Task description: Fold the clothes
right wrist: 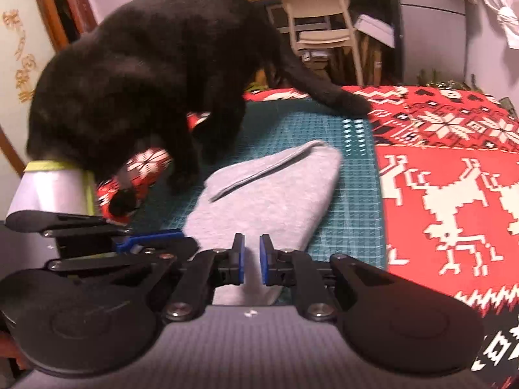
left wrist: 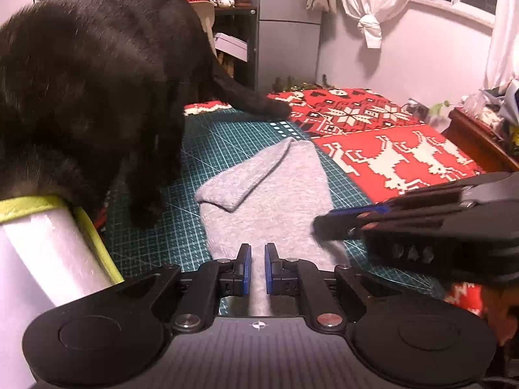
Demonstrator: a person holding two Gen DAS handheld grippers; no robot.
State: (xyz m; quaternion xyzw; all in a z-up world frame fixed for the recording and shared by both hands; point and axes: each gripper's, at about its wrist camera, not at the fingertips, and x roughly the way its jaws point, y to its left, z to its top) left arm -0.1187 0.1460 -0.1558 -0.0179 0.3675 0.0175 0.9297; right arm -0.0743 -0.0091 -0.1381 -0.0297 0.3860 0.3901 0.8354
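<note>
While black cat (left wrist: 97, 97) stands on cutting mat (left wrist: 194, 149) just left of grey garment (left wrist: 269, 194): expect interference. Garment flat on mat, partly folded. Left tool (left wrist: 258, 267) and right tool (right wrist: 249, 257) over garment's near edge, pads slightly apart w/ cloth between; firm clamp cannot be told. Risk: cat steps onto fabric, fold drags or slips.

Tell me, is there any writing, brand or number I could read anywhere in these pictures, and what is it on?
No text here can be read.
Green cutting mat: a printed grid and a row of pale marks near its far edge, too small and blurred to read as numbers.
Red blanket: only knitted reindeer and snowflake patterns, no words.
Fridge: small stickers or magnets on the door, too blurred to read.
Left gripper: a round crosshair mark on the body below it, no letters.
</note>
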